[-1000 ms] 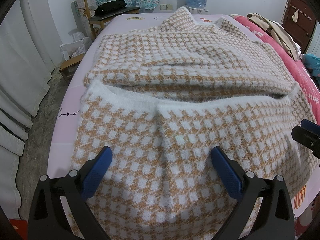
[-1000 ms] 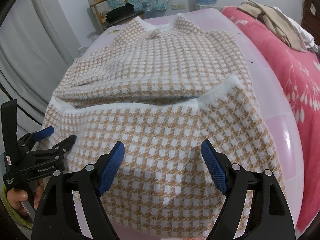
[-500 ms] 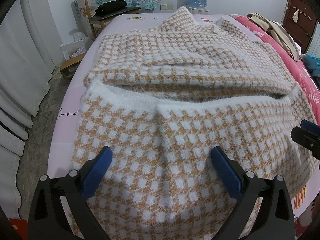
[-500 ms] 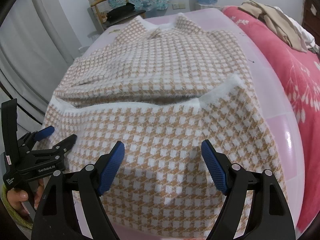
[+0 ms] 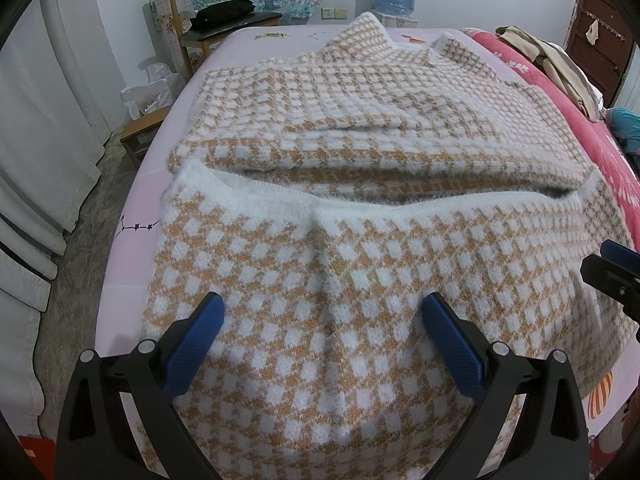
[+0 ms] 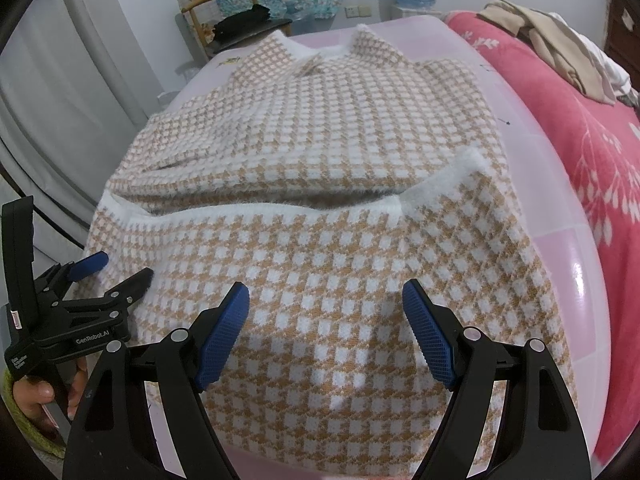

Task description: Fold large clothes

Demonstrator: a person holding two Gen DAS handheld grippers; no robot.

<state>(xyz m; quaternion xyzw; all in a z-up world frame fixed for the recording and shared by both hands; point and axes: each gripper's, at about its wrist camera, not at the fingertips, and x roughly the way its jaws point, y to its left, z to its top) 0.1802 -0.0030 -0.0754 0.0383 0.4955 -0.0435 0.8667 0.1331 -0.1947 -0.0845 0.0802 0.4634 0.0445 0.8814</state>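
1. Across the bed (image 5: pixel 132 240) with its pink sheet, the big tan-and-white checked sweater (image 5: pixel 360 264) was spread out and took up most of the width. Its collar pointed at the far end and the near part was already folded up over the body, with the fuzzy white hem running across the middle.

2. Next to it on the right was a red floral blanket (image 6: pixel 580 128) with some beige clothes (image 6: pixel 540 40) piled on top. A wooden chair (image 5: pixel 208 20) stood off past the far-left corner of the bed.

3. Left gripper (image 5: pixel 320 328) hung over the near-left part of the folded panel, jaws released and spread wide, nothing in them.

4. Right gripper (image 6: pixel 326 312) was the same deal over the near-right part: jaws apart, empty, just above the knit.

5. What I'd worry about from here:
 - The white hem wasn't straight. The right corner stuck up and the middle had a pucker, so another fold on top would probably lock in a lopsided bundle.
 - That fuzzy knit is thick and floppy. Pinching only the top layer could peel the fold back open.
 - The near edge sat right at the bed's edge, so a careless tug could drag it off.
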